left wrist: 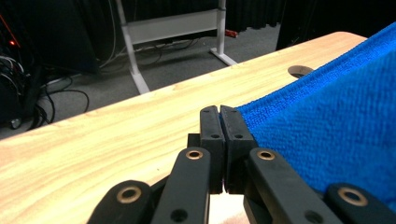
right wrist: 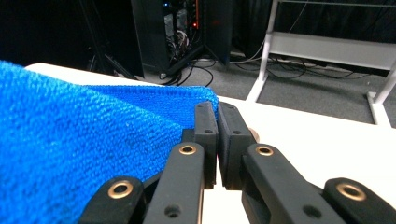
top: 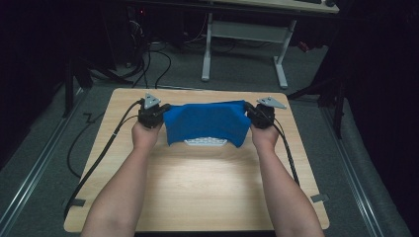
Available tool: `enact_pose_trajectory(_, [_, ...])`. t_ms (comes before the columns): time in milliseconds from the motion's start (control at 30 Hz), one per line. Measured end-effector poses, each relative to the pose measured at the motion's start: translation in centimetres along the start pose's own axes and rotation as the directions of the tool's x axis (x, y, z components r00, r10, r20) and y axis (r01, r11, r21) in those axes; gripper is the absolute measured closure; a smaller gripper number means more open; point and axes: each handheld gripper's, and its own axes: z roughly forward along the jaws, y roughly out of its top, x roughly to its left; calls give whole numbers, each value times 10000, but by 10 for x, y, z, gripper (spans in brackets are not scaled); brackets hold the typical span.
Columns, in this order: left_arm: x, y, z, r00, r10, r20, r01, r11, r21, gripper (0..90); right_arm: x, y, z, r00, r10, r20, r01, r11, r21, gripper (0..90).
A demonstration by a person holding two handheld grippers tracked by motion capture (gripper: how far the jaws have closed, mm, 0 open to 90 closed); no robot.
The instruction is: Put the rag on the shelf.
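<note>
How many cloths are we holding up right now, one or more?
1. A single blue cloth is stretched above the table between the left gripper and the right gripper, each pinching one end. It drapes over a white object, so something could be hidden beneath.

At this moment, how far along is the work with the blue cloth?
Done: both corners gripped, left tongs and right tongs closed on the blue cloth. In hand: it is held stretched over a white object on the table. Left: laying it down and releasing, presumably.
</note>
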Motion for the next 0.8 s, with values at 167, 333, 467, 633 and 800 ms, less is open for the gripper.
enact_pose_trajectory(167, [0,-9,5,9999,-91,61,89,9996,254,892,1,-8,4,9999,85,-59,-83,9997,232,879])
enact_pose_trajectory(333, [-1,-14,7,9997,-210,101,207,9994,286,891,0,-14,7,9998,195,-89,-192,9992,337,879])
enact_pose_trajectory(467, [-1,-18,10,9996,-247,141,241,9990,369,890,-1,-18,8,9998,186,-40,-184,9986,489,875])
enact_pose_trajectory(633, [-1,-18,9,9989,-396,235,387,9986,368,881,-4,-22,8,9990,417,144,-423,9981,457,823])
enact_pose_trajectory(800, [-1,-15,6,9992,-353,208,346,9989,326,858,-8,-18,3,9986,494,184,-500,9980,380,810])
